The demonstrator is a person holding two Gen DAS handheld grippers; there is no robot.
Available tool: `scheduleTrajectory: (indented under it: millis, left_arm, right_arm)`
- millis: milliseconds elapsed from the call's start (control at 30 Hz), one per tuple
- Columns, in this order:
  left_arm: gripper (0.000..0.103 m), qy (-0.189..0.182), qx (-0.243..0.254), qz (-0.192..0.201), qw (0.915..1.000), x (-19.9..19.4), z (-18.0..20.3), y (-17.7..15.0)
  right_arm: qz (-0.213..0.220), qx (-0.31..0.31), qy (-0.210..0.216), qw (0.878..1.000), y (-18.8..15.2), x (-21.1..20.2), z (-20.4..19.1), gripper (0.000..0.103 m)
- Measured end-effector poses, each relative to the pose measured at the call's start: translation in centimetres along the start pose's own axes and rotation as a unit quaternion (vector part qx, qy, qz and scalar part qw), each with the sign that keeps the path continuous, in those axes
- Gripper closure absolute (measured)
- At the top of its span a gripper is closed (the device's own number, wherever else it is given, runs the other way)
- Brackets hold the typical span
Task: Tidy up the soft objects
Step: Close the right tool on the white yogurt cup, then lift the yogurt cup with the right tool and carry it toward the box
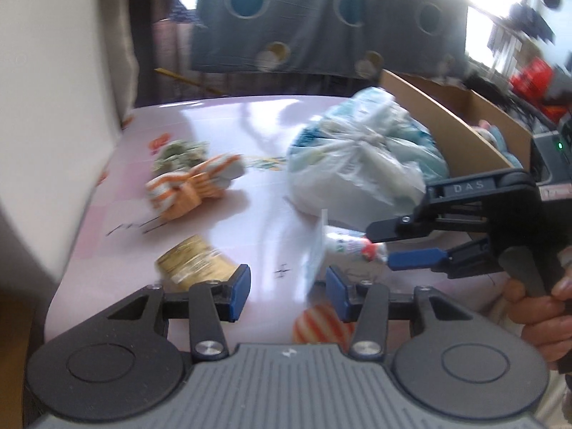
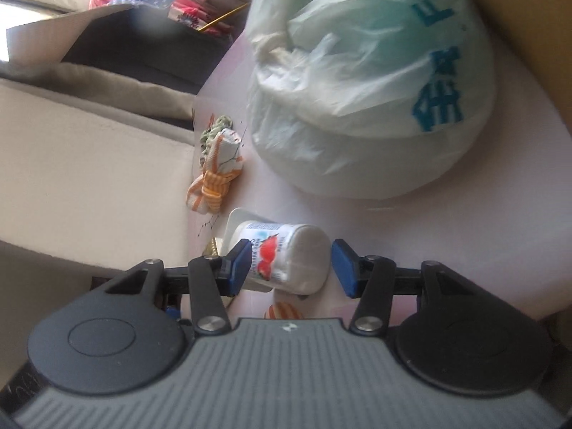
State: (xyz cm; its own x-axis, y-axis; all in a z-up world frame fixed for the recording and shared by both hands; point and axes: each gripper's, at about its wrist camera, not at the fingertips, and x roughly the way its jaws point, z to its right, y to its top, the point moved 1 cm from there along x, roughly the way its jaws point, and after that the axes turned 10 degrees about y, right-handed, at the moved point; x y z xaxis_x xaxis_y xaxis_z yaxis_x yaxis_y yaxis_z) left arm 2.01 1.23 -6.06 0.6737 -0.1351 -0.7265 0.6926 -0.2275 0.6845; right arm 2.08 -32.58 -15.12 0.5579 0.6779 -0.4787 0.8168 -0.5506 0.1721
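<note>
White strawberry-label tube [image 2: 286, 257] between the spread right tool [image 2: 290, 262] fingers.

1. A tied bag [image 1: 361, 157] sits on the worktop [image 1: 250, 121], right of centre, with a cardboard box [image 1: 461, 114] just behind and to its right.
2. A knotted cloth [image 1: 193, 186] lies well left of the bag, with another bundle [image 1: 180, 152] touching its far side.
3. A foil-wrapped item [image 1: 195, 262] lies nearer, just beyond the left gripper [image 1: 287, 291].
4. A yogurt cup [image 2: 286, 255] lies on its side between the fingers [image 2: 239, 262] of the right gripper [image 2: 291, 266], in front of the bag.
5. A striped ball [image 1: 321, 325] lies nearest, beside the left gripper's right finger.
</note>
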Motion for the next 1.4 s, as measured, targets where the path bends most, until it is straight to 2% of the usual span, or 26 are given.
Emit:
scheduleTrajectory:
  millis: [133,267,333,500,633,767,967,1100,1167,1300,1400]
  left_arm:
    - [0.055,-0.016,0.038,-0.013,0.9990,1.9,2.0,0.6]
    - [0.056,-0.028,0.052,-0.030,0.9978,3.9,3.4,1.2]
    - [0.061,-0.037,0.051,-0.030,0.9976,4.3,3.9,1.4]
    - [0.068,-0.021,0.071,-0.009,0.9972,3.7,5.0,1.7]
    - [0.069,-0.031,0.075,0.001,0.9967,2.8,5.7,1.9]
    - [0.069,-0.033,0.100,0.020,0.9942,2.1,7.2,2.1]
    - [0.068,-0.071,0.133,0.032,0.9880,1.6,9.7,2.3]
    - [0.068,-0.079,0.136,0.027,0.9872,2.0,10.8,2.0]
    - [0.067,-0.080,0.136,0.035,0.9868,1.6,10.9,1.8]
    - [0.051,-0.065,0.144,0.060,0.9856,0.4,10.4,1.5]
    - [0.045,-0.042,0.146,0.067,0.9862,0.1,9.7,1.4]
  right_arm:
    - [0.004,0.016,0.028,0.999,0.0,-0.6,0.7,0.057]
    - [-0.003,0.035,0.047,0.998,-0.2,-0.5,1.2,0.067]
    - [-0.004,0.044,0.053,0.998,-0.3,-0.3,1.6,0.073]
    - [0.001,0.063,0.072,0.995,-0.4,-0.9,2.8,0.075]
    - [0.006,0.081,0.081,0.993,-0.3,-1.3,3.8,0.076]
    - [0.016,0.098,0.089,0.991,-0.5,-2.3,4.7,0.077]
    - [0.035,0.124,0.081,0.988,-0.9,-4.2,6.4,0.077]
    - [0.052,0.124,0.065,0.989,-1.4,-5.9,7.5,0.076]
    - [0.058,0.114,0.060,0.990,-1.5,-6.9,7.6,0.076]
    - [0.073,0.082,0.062,0.992,-1.8,-8.0,6.9,0.075]
    - [0.078,0.060,0.082,0.992,-1.8,-8.4,6.0,0.073]
